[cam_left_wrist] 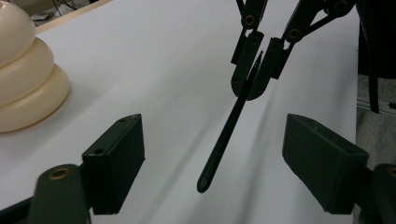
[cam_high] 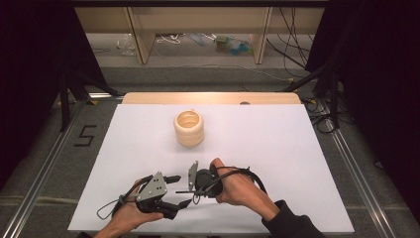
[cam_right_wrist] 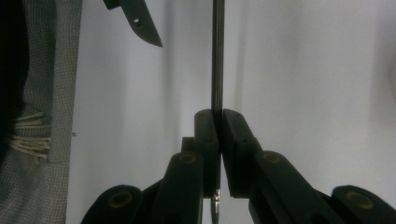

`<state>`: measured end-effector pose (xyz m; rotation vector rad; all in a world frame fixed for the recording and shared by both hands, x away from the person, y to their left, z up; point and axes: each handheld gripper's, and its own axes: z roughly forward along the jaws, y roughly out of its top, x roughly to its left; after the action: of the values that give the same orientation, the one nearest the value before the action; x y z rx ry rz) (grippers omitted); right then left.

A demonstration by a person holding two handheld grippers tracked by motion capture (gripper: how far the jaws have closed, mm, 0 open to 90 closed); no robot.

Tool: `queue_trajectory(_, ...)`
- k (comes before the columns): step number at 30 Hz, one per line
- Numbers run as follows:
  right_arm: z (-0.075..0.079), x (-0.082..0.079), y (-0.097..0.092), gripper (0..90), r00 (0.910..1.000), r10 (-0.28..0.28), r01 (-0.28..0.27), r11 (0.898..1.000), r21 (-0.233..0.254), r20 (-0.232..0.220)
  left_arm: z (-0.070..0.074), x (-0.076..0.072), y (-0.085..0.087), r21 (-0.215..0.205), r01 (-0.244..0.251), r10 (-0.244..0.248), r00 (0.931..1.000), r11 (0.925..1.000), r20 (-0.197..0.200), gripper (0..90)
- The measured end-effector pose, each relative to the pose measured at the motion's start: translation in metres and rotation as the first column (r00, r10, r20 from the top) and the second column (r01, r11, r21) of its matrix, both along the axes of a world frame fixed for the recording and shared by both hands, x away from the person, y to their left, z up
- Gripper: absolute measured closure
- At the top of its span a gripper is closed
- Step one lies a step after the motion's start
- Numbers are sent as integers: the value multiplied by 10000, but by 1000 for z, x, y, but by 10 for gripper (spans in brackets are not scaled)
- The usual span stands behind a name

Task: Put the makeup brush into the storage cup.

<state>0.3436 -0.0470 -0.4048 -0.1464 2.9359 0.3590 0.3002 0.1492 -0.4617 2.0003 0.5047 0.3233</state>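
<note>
A thin black rod (cam_left_wrist: 229,128) is pinched at one end by my right gripper (cam_left_wrist: 256,77), which is shut on it. In the right gripper view the rod (cam_right_wrist: 217,56) runs straight out from the closed jaws of the right gripper (cam_right_wrist: 216,114). The rod's free tip hangs between the wide-apart jaws of my left gripper (cam_left_wrist: 219,156), which is open and touches nothing. In the high view both grippers, left (cam_high: 178,191) and right (cam_high: 194,187), face each other near the table's front edge. A cream stack of rings (cam_high: 189,129) stands upright farther back, also seen as the stack (cam_left_wrist: 23,79) at the left.
The white table sheet (cam_high: 277,148) spreads wide around the ring stack. A wooden edge (cam_high: 213,97) borders its far side. Black stands and cables flank the table, and a taped "5" (cam_high: 85,135) marks the floor at the left.
</note>
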Motion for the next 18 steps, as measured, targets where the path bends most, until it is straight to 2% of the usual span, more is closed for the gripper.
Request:
queue_trajectory(2,0,-3,1,854,9998,-137,136,9999,-92,-141,0,-1,-1,-11,135,-135,9999,9999,-88,288)
queue_trajectory(5,0,-2,3,853,9994,334,-334,9994,34,5,0,-3,-2,131,273,-272,9996,9995,-81,322)
queue_trajectory(8,-1,-7,5,853,9997,215,-216,9998,-51,-125,0,-4,-2,129,391,-390,9992,9992,-96,374)
queue_trajectory(11,-1,-7,7,854,9988,471,-471,9989,-7,-104,0,-4,-2,246,575,-572,9983,9980,-100,436)
queue_trajectory(14,-1,-9,8,854,9990,430,-430,9991,-4,-144,-1,-5,-2,404,713,-712,9975,9966,-48,486)
queue_trajectory(15,0,-12,8,853,9996,134,-138,9998,-147,-235,-1,-5,-2,431,758,-757,9971,9962,-43,499)
queue_trajectory(16,1,-12,7,854,9997,67,-72,9998,-202,-242,-1,-6,-3,413,790,-788,9969,9960,-52,512)
queue_trajectory(18,1,-13,8,854,9997,137,-140,9998,-171,-198,-1,-6,-3,352,911,-909,9958,9952,-68,540)
